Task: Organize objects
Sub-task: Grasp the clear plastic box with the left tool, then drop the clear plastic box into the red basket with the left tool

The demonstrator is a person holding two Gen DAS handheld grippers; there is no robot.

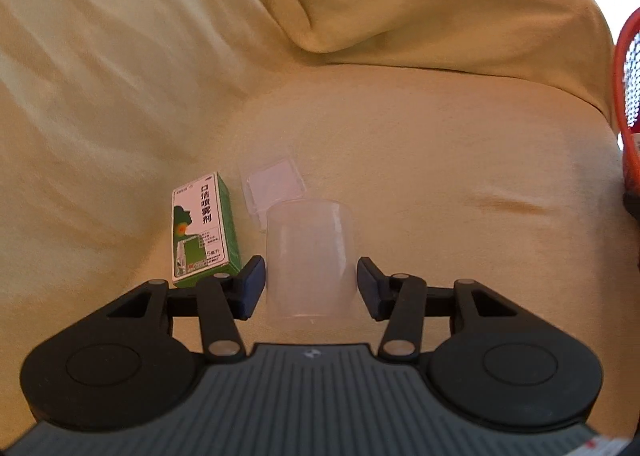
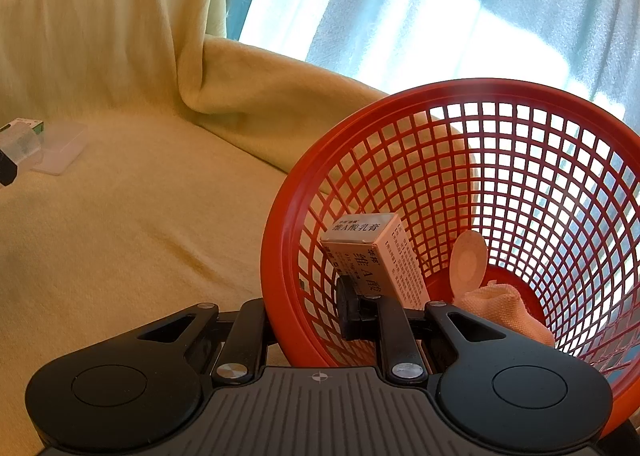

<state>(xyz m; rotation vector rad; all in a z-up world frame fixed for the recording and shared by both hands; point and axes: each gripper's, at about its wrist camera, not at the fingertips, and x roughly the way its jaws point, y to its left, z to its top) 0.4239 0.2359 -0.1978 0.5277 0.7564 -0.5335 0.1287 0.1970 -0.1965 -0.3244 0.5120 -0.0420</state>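
A clear plastic cup (image 1: 310, 256) stands upright on the cream blanket (image 1: 400, 175). My left gripper (image 1: 311, 284) has a pad against each side of the cup. A green and white medicine box (image 1: 204, 228) lies just left of it, and a clear flat square lid (image 1: 276, 183) lies behind it. In the right wrist view my right gripper (image 2: 308, 320) is shut on the near rim of a tilted red mesh basket (image 2: 520, 103), one finger outside and one finger (image 2: 348, 308) inside. The basket holds a white medicine box (image 2: 372, 256), a round beige patch (image 2: 470, 260) and a pink cloth (image 2: 504, 312).
The blanket drapes over a sofa back (image 1: 120, 35) and a raised arm (image 1: 440, 15) behind the objects. The basket's red edge (image 1: 624, 95) shows at the far right of the left wrist view. A pale curtain (image 2: 440, 7) hangs behind the basket.
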